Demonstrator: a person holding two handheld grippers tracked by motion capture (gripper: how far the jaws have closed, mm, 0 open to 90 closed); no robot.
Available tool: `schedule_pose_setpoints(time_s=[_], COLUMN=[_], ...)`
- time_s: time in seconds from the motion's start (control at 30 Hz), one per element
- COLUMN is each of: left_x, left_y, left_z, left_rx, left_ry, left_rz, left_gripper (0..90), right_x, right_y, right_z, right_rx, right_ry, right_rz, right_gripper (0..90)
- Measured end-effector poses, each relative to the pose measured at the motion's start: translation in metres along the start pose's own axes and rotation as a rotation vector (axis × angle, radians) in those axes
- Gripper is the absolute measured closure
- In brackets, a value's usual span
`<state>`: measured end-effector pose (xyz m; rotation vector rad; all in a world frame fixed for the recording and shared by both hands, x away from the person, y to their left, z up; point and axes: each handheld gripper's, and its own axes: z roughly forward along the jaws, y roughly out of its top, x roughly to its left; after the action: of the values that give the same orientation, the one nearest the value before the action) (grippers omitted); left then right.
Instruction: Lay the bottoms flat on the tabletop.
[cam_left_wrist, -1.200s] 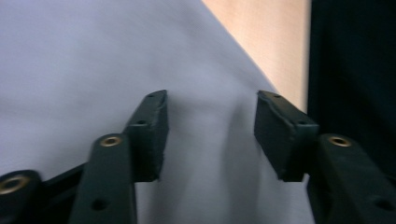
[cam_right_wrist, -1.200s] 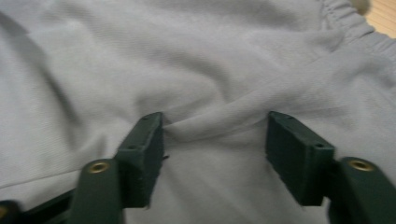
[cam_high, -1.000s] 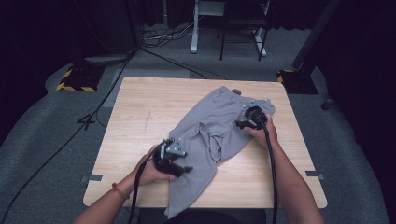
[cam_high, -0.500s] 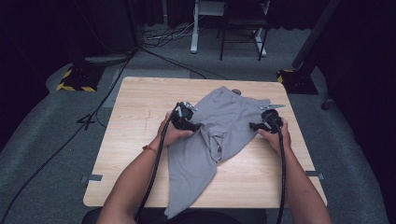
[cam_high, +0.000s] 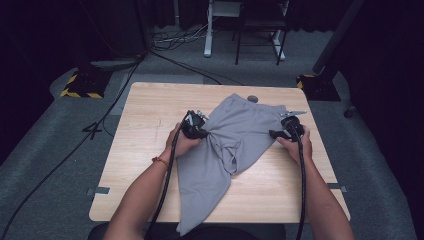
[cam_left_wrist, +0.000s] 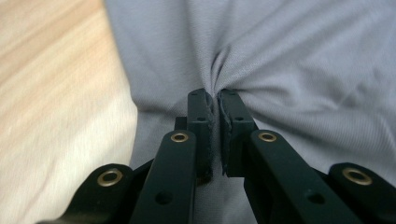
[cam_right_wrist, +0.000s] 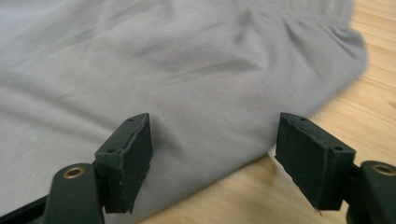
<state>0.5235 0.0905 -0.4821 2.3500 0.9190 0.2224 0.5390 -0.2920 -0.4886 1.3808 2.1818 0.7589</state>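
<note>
The left gripper (cam_left_wrist: 215, 100) has just closed, pinching the grey shorts (cam_high: 235, 145) on the table (cam_high: 140, 130). The right gripper (cam_right_wrist: 212, 154) is open over the edge; it should take a firm bite before lifting.

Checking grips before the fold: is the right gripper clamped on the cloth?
No: in the right gripper view the right gripper has its jaws standing wide apart over the edge of the cloth, pads pressing nothing.
</note>
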Motion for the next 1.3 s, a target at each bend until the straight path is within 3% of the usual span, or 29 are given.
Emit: schedule_pose_setpoints(time_s=[0.17,0.27,0.43,0.5,0.53,0.63,0.67,0.77,0.87,0.97,1.07,1.17,1.3], left_x=[-0.006,-0.007,-0.011,-0.013,-0.015,-0.019,-0.021,-0.024,-0.028,-0.033,-0.036,-0.036,-0.034], left_y=[-0.027,-0.045,-0.071,-0.077,-0.081,-0.089,-0.091,-0.094,-0.098,-0.103,-0.107,-0.114,-0.120], left_z=[-0.021,-0.032,-0.048,-0.052,-0.053,-0.058,-0.058,-0.061,-0.062,-0.061,-0.061,-0.060,-0.060], left_rx=[0.017,0.001,-0.020,-0.026,-0.034,-0.036,-0.030,-0.021,-0.021,-0.031,-0.048,-0.101,-0.144], left_ry=[-0.002,-0.030,-0.040,-0.033,-0.026,-0.008,0.007,0.014,-0.010,-0.005,-0.005,0.004,0.004], left_rz=[0.031,0.023,0.010,0.010,0.005,0.036,0.036,0.054,0.047,0.067,0.071,0.054,0.063], left_gripper=[84.3,83.8,77.9,67.6,64.7,56.5,53.6,46.1,34.7,26.9,20.2,19.6,21.5], right_x=[0.014,0.032,0.061,0.070,0.073,0.086,0.093,0.107,0.120,0.132,0.143,0.152,0.162], right_y=[0.014,0.026,0.044,0.048,0.047,0.035,0.026,0.001,-0.025,-0.042,-0.049,-0.052,-0.055], right_z=[0.015,0.021,0.031,0.028,0.024,-0.002,-0.015,-0.042,-0.064,-0.074,-0.073,-0.067,-0.064], right_rx=[-0.028,-0.029,-0.017,0.003,-0.001,-0.064,-0.080,-0.093,-0.111,-0.118,-0.105,-0.080,-0.065], right_ry=[0.008,-0.013,-0.035,0.003,0.043,0.232,0.300,0.437,0.537,0.576,0.570,0.588,0.581], right_rz=[0.001,-0.048,-0.110,-0.154,-0.166,-0.220,-0.263,-0.369,-0.422,-0.461,-0.508,-0.541,-0.584], right_gripper=[26.6,26.9,29.5,33.1,34.5,37.2,37.8,38.6,35.7,31.2,28.8,27.3,29.2])
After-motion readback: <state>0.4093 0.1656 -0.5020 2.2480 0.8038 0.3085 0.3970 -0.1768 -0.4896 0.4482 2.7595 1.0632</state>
